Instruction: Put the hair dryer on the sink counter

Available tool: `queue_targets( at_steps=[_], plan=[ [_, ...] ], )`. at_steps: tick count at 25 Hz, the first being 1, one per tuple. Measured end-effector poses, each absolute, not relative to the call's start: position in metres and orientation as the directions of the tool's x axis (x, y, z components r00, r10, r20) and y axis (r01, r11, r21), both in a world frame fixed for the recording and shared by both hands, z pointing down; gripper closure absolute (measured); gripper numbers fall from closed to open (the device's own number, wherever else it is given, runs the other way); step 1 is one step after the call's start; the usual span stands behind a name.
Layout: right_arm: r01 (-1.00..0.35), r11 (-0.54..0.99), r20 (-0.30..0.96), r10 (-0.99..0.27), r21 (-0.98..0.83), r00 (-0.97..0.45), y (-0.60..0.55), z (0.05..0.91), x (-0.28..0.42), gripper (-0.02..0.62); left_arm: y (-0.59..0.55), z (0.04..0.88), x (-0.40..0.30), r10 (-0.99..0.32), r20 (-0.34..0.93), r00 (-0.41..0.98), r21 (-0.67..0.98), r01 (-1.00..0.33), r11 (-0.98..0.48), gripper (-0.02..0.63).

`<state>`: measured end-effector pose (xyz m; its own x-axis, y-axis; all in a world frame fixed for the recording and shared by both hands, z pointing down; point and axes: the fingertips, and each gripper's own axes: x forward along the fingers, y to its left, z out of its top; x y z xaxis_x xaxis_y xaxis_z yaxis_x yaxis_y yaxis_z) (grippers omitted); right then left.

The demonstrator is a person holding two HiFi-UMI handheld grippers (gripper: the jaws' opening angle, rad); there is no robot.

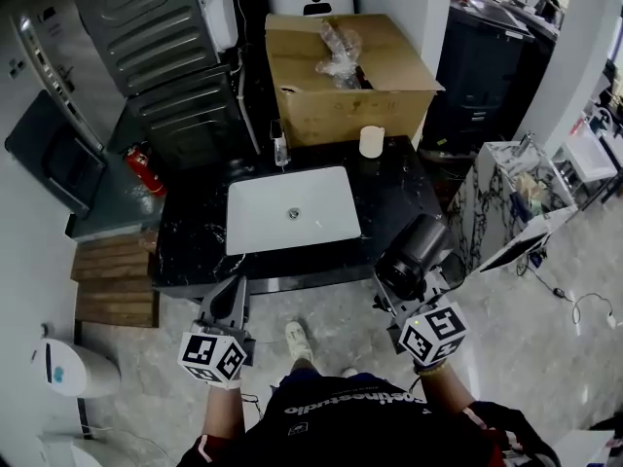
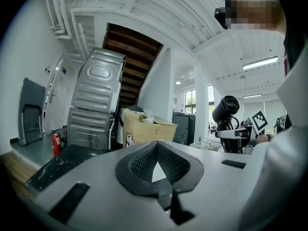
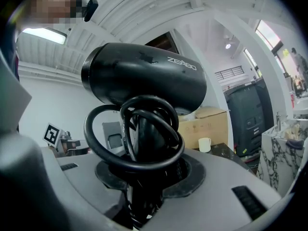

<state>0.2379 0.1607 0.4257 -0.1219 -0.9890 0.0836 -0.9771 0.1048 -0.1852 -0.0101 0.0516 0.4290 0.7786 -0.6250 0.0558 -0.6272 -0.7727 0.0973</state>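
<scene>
The right hand-held gripper (image 3: 147,165) is clamped on the handle of the hair dryer (image 3: 144,76) and carries it in the air near the worktop (image 1: 190,232) edge. The left hand-held gripper (image 2: 157,144) is closed, empty. Setting it down remains.

A cardboard box (image 1: 346,90) stands open, with crumpled clear plastic (image 1: 339,52) lying in it. A white cup (image 1: 372,141) sits just in front of it. To the left are two grey metal appliances (image 1: 161,37) (one stacked on the other), with a red fire extinguisher (image 1: 144,171) beside them. A wooden pallet (image 1: 115,280) lies on the floor, near a white bin (image 1: 68,370).
</scene>
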Motion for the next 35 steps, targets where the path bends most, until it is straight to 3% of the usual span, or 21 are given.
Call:
queue_targets(
  at_steps=[16,25,35],
  plan=[
    [-0.985,0.107,0.088,-0.989,-0.138,-0.119,-0.054,0.404,0.194,0.414,-0.173,0.417,-0.050,-0.605,0.018,0.796,0.075,-0.604,-0.793,0.591],
    [-0.981,0.132,0.126,-0.981,-0.144,-0.151,-0.106,0.408,0.172,0.416,-0.235,0.422,-0.054,-0.586,0.027,0.810,0.102,-0.585,-0.804,0.591],
    [-0.926,0.348,0.188,-0.909,-0.149,-0.372,-0.154,0.426,0.158,0.416,-0.241,0.424,-0.064,-0.684,0.041,0.728,0.104,-0.684,-0.722,0.591]
  ],
)
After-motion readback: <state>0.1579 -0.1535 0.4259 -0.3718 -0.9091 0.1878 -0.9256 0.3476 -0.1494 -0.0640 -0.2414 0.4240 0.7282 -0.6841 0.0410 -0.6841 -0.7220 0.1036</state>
